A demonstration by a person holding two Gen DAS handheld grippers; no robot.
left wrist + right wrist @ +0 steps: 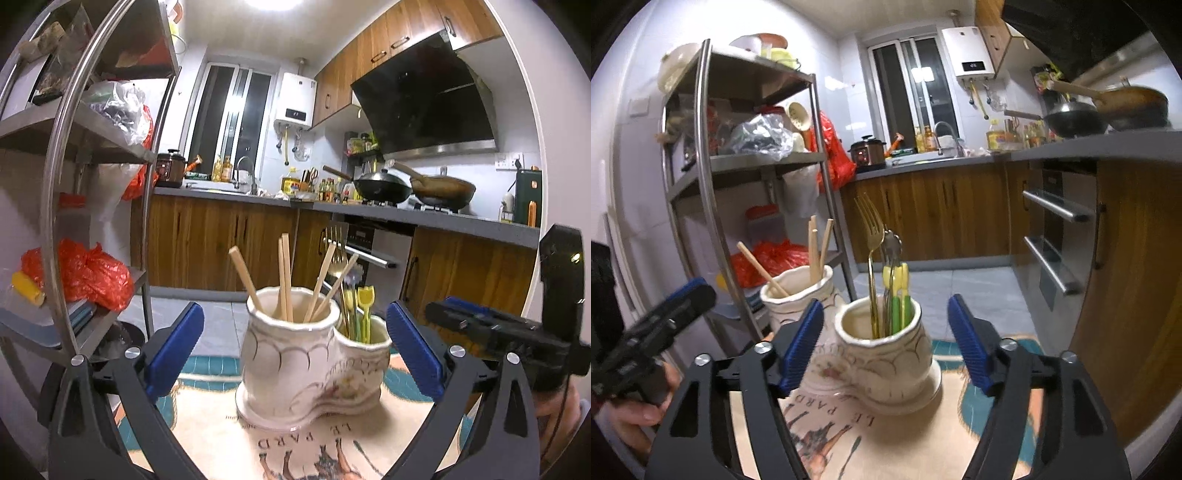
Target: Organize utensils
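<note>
A cream ceramic double-pot utensil holder (295,365) stands on a printed tablecloth (229,443). Its taller pot holds several wooden chopsticks (284,280). Its lower pot (882,347) holds a gold fork (871,236), a metal utensil and yellow-green plastic forks (899,291). My left gripper (295,339) is open and empty, with the holder between and beyond its blue pads. My right gripper (886,339) is open and empty, facing the lower pot. The right gripper also shows at the right of the left wrist view (491,328), the left gripper at the left of the right wrist view (653,325).
A steel shelf rack (746,162) with bags and boxes stands close behind the table on the left. Wooden kitchen cabinets (221,240), a built-in oven (1052,236) and a counter with woks (384,184) lie across a tiled floor.
</note>
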